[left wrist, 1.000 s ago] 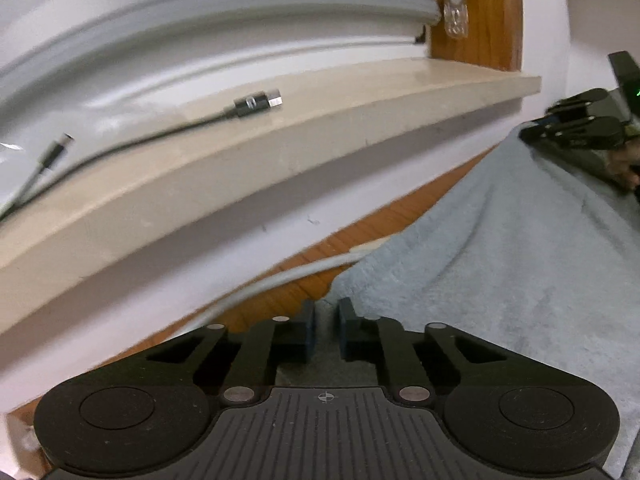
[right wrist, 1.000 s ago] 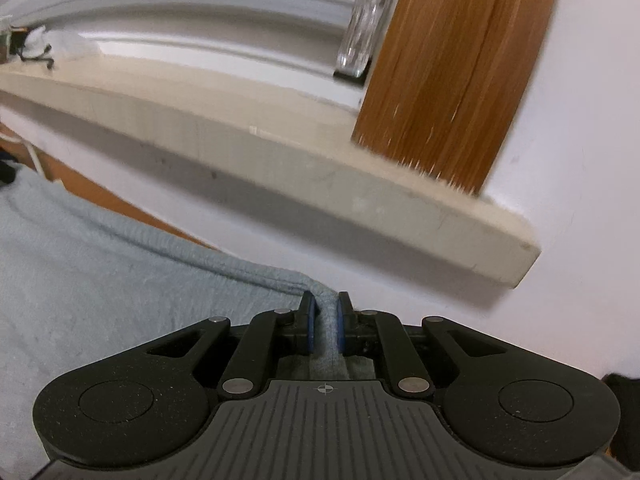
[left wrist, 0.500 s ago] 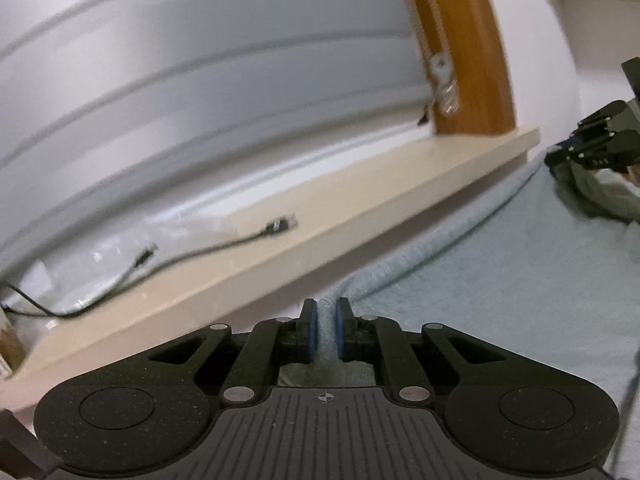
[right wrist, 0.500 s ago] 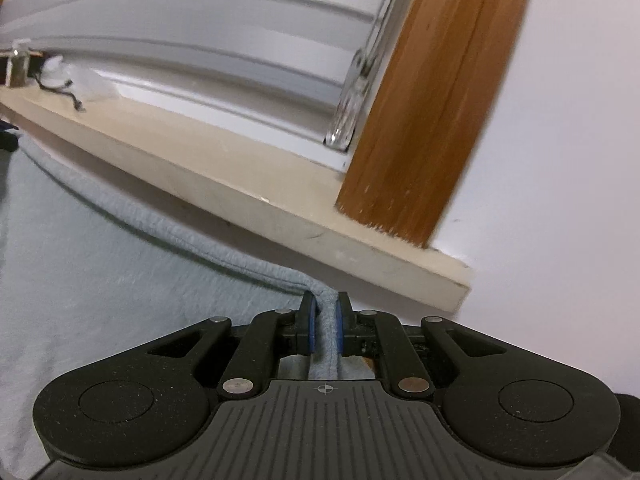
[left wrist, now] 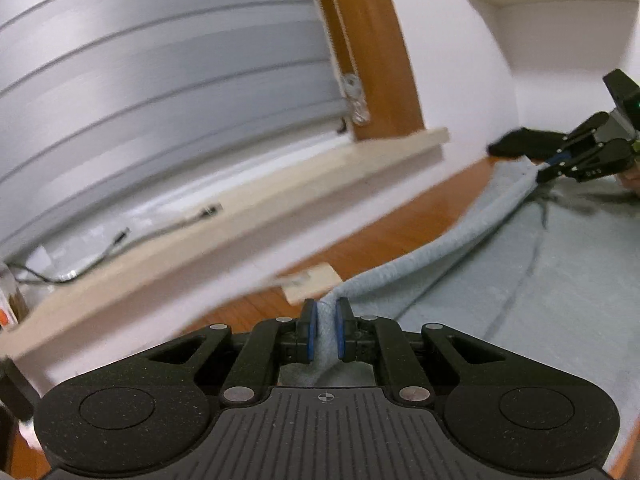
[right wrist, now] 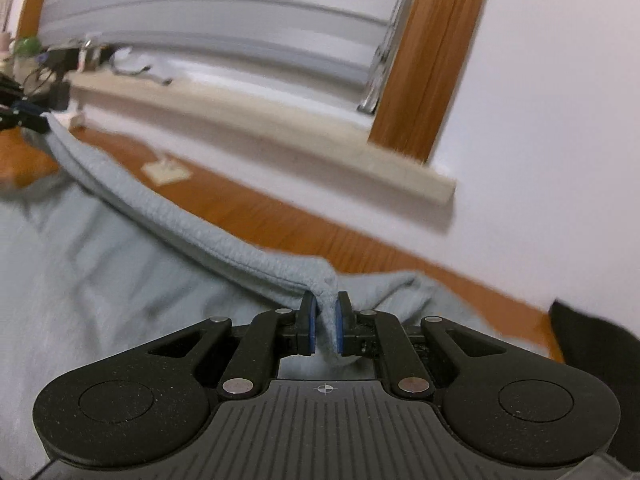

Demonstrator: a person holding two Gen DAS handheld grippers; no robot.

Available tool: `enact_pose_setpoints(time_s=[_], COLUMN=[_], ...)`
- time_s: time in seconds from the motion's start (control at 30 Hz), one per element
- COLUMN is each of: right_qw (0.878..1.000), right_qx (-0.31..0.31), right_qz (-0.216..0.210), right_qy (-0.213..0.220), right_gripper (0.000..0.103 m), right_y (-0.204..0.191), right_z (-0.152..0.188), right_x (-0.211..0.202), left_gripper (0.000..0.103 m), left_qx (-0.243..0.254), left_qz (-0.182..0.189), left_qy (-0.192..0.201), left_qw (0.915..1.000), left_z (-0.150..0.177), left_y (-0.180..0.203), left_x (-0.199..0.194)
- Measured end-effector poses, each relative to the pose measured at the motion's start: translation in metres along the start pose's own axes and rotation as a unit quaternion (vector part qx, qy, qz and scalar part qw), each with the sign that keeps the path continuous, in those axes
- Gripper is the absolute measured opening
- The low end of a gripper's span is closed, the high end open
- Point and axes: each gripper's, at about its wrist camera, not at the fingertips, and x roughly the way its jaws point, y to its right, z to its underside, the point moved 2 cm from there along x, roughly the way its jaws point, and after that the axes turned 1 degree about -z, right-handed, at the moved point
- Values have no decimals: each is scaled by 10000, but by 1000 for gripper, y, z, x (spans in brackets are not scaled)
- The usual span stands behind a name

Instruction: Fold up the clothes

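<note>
Both grippers, left (left wrist: pixel 324 330) and right (right wrist: pixel 324 330), pinch one hem of the grey garment (right wrist: pixel 100 264), stretched between them above the wooden table (right wrist: pixel 304 224). Judging by this, a fold is being carried; next, both ends need even travel and level laying.

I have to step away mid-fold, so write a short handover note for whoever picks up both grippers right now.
Left gripper: shut on the ribbed hem of the grey garment.
Right gripper: shut on the same hem at its other corner.
Garment: hem stretched between the two grippers, body hanging or lying below over the wooden surface, beside the window sill.
Done: both corners gripped, edge pulled out.
Left: no fold is visible yet; lay it down and fold. Frames are motion-blurred.
</note>
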Motion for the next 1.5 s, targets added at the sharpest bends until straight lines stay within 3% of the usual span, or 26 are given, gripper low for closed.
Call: enact_pose_setpoints(time_s=[0.2, 0.33, 0.43, 0.53, 0.67, 0.87, 1.0, 1.13, 1.5], right_qw=[9995, 9985, 9984, 9977, 9968, 9941, 9913, 9928, 9946], right_qx=[4, 99, 145, 335, 475, 735, 880, 721, 645], right_qz=[-129, -286, -382, -541, -645, -781, -925, -865, -708], right_qy=[-287, -450, -403, -241, -44, 142, -334, -407, -397], right_gripper=[11, 19, 25, 29, 36, 36, 35, 36, 36], right_y=[-5, -5, -5, -3, -5, -10, -18, -28, -49], right_z=[15, 14, 13, 9, -1, -15, -14, -6, -14], right_x=[4, 1, -7, -15, -16, 3, 42, 54, 63], left_gripper=[17, 18, 18, 28, 28, 28, 28, 29, 29], left_qx=[-25, -142, -219, -390, -600, -918, -1017, -1145, -1135], left_qz=[238, 360, 384, 291, 128, 161, 121, -28, -175], left_qy=[-268, -411, -410, -359, -399, -591, -939, -1163, -1228], left_qw=[9994, 9984, 9982, 9982, 9973, 9939, 9903, 9866, 9858], left_z=[26, 32, 33, 28, 20, 12, 23, 29, 41], left_y=[22, 25, 22, 13, -1, -11, -10, -19, -29], left_x=[-11, -20, -29, -33, -23, 14, 37, 34, 16])
